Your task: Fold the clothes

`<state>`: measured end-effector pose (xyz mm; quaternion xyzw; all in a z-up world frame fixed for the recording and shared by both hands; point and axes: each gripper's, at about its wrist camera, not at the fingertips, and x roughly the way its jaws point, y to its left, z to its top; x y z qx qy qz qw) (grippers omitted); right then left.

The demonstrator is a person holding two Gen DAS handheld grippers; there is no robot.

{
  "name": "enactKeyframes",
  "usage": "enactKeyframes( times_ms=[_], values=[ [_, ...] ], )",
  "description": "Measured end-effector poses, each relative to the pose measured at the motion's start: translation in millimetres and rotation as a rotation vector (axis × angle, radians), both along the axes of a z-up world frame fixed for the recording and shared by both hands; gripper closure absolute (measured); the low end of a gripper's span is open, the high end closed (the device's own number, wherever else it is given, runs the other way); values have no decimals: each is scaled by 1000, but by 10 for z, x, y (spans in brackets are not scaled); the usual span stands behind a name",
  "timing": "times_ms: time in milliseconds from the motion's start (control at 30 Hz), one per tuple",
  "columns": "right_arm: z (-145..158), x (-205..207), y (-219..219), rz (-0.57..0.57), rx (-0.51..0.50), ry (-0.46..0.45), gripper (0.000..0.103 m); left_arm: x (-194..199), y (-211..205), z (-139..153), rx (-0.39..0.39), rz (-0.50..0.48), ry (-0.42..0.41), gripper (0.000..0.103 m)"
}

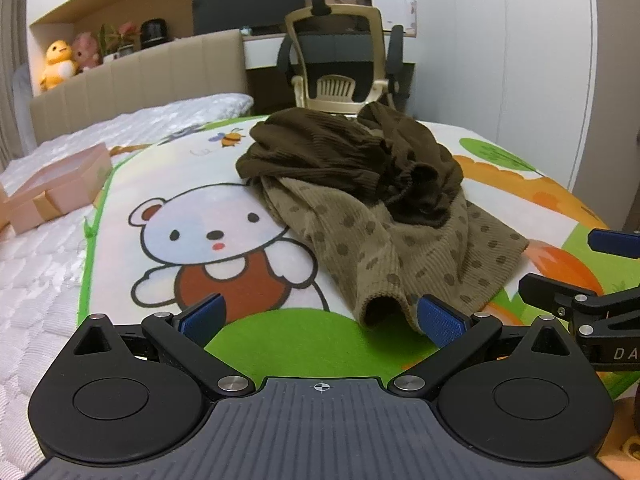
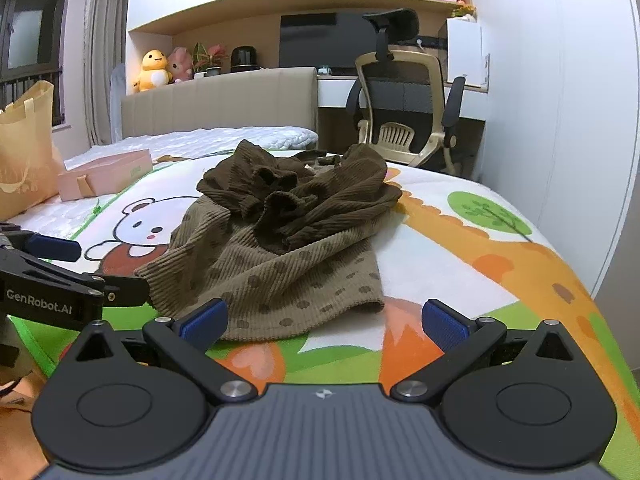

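A crumpled ribbed garment lies on a cartoon bear mat (image 1: 168,176) on the bed: a tan part with brown dots (image 1: 380,248) in front, a dark brown part (image 1: 344,152) bunched on top behind. My left gripper (image 1: 320,318) is open and empty, low over the mat; its right pad (image 1: 440,318) is next to the tan cuff opening. My right gripper (image 2: 324,322) is open and empty at the tan hem (image 2: 288,288); the dark part (image 2: 304,196) lies beyond. Each gripper shows in the other's view: the right gripper (image 1: 600,272), the left gripper (image 2: 52,272).
A pink box (image 1: 56,188) sits on the white quilt left of the mat, also seen in the right wrist view (image 2: 104,174). A yellow tote bag (image 2: 24,156) stands at far left. An office chair (image 2: 404,112) stands beyond the bed's far edge.
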<state>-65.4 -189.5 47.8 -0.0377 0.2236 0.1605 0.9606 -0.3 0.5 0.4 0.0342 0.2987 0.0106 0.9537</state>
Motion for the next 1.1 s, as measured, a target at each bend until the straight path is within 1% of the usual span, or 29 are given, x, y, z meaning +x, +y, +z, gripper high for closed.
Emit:
enactKeyframes(
  times_ms=[133,233,333,500,867,1100],
  values=[
    [8,-24,-17,8,23,-5,0,-7,14,11,-4,4,6,0],
    [4,16,-55,13,39,15,0,20,9,-13,-8,3,14,0],
    [11,58,-26,13,34,36,0,33,21,-19,-20,3,20,0],
    [-22,38,-30,13,39,34,0,12,75,-12,-34,-1,26,0],
    [-28,47,-25,11,34,43,0,15,64,-9,-33,2,40,0],
    [-58,90,-60,2,58,64,0,14,53,-15,-24,5,43,0]
  ],
)
